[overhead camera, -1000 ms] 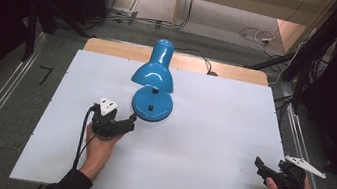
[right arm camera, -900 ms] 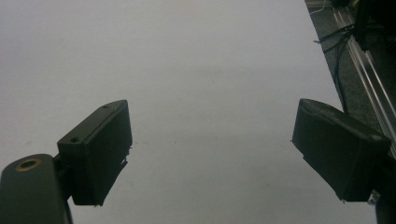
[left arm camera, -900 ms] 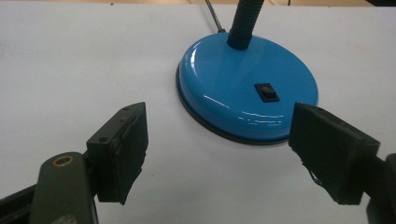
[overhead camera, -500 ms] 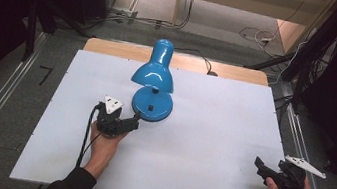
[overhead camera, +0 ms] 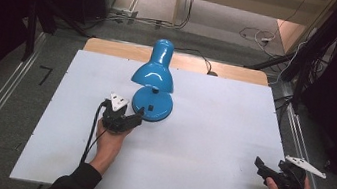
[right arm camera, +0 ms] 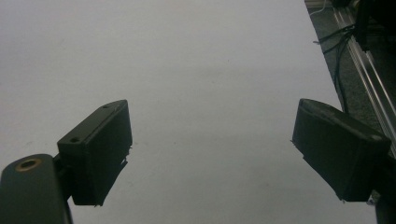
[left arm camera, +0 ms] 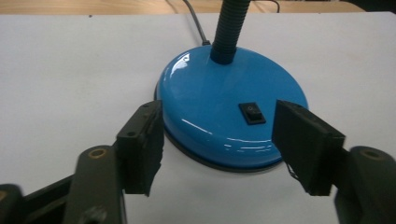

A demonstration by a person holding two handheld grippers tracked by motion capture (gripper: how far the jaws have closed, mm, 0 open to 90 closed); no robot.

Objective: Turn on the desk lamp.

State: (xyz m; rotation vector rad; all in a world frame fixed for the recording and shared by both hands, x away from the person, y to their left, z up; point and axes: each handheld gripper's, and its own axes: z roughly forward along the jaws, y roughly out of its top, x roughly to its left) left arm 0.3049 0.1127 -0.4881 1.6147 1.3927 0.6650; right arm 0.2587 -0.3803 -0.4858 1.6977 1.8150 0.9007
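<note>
Blue desk lamp (overhead camera: 153, 86): upright mid-table (overhead camera: 211, 131), switch (left arm camera: 252, 113) facing me. My left gripper (left arm camera: 219, 149): jaws just narrowing, unclamped, straddling the base's near rim, apparently lining up for the switch. My right gripper (right arm camera: 210, 154): jaws wide, idle over bare table.

1. We are seeing one blue desk lamp (overhead camera: 154, 83) just ahead of the left gripper (overhead camera: 136, 118).
2. We are holding two grippers, the right gripper (overhead camera: 261, 167) well apart from the lamp.
3. We are working over one white table (overhead camera: 213, 121).
</note>
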